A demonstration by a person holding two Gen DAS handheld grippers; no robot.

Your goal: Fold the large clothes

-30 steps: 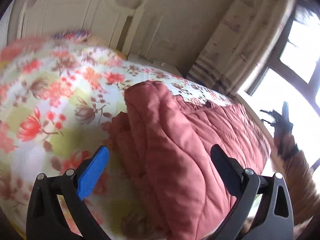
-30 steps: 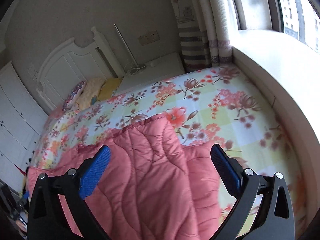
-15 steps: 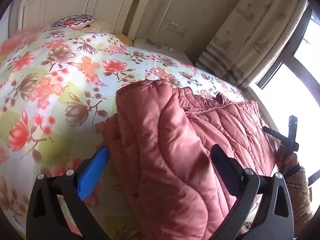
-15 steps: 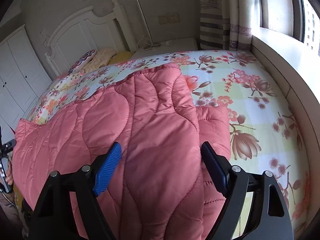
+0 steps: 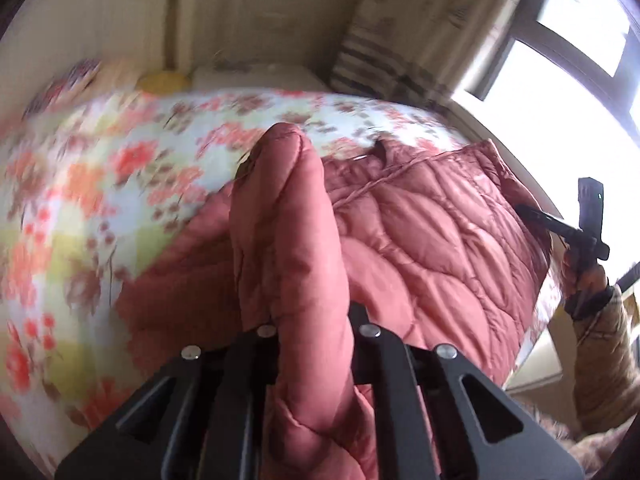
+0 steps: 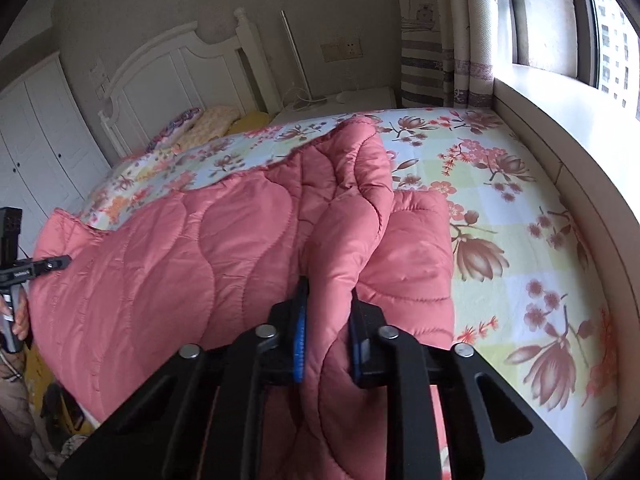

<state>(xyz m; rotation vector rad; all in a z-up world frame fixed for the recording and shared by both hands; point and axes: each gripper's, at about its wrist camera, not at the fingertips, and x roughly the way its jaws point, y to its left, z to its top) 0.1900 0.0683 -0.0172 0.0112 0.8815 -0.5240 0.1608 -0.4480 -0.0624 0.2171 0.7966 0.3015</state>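
Note:
A large pink quilted jacket (image 5: 432, 236) lies partly folded on a bed with a floral sheet (image 5: 80, 184). My left gripper (image 5: 312, 320) is shut on a thick bunched fold of the jacket at its near left edge. In the right wrist view the same jacket (image 6: 160, 256) spreads to the left, and my right gripper (image 6: 326, 312) is shut on a raised fold near its right edge. The other gripper shows at the far side in each view: the right one in the left wrist view (image 5: 576, 228), the left one in the right wrist view (image 6: 24, 268).
The floral sheet (image 6: 520, 248) is bare to the right of the jacket. A white headboard (image 6: 168, 72), pillows (image 6: 200, 124) and a nightstand (image 6: 340, 100) stand at the far end. A window ledge (image 6: 580, 128) and curtains (image 6: 432, 40) run along the right side.
Both grippers were open above the jacket; both have come down and closed on folds of the pink fabric. The left wrist view is now blurred by motion.

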